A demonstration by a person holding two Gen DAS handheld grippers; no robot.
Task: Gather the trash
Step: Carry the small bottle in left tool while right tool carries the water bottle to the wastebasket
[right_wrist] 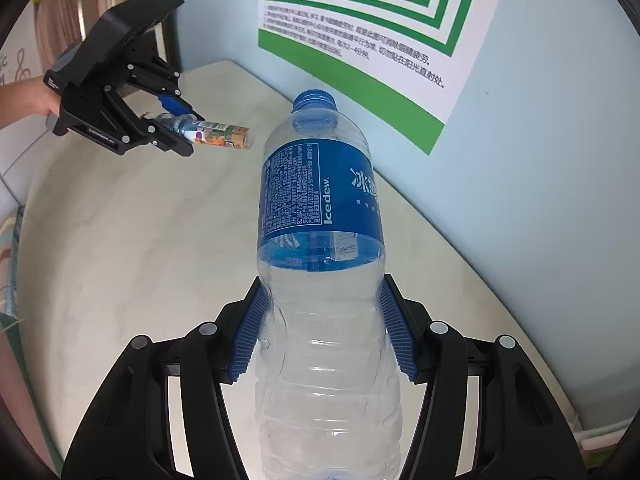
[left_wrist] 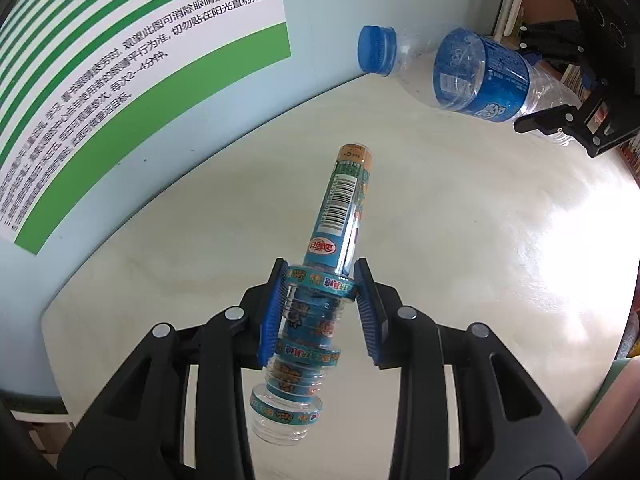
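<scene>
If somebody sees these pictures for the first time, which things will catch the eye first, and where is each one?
The big clear water bottle with a blue label fills the middle of the right wrist view, clamped in the right claw above the pale table. The left claw grips a slim tube with a bright label, also lifted off the table. Behind both, a green-striped poster hangs on the light blue wall.
</scene>
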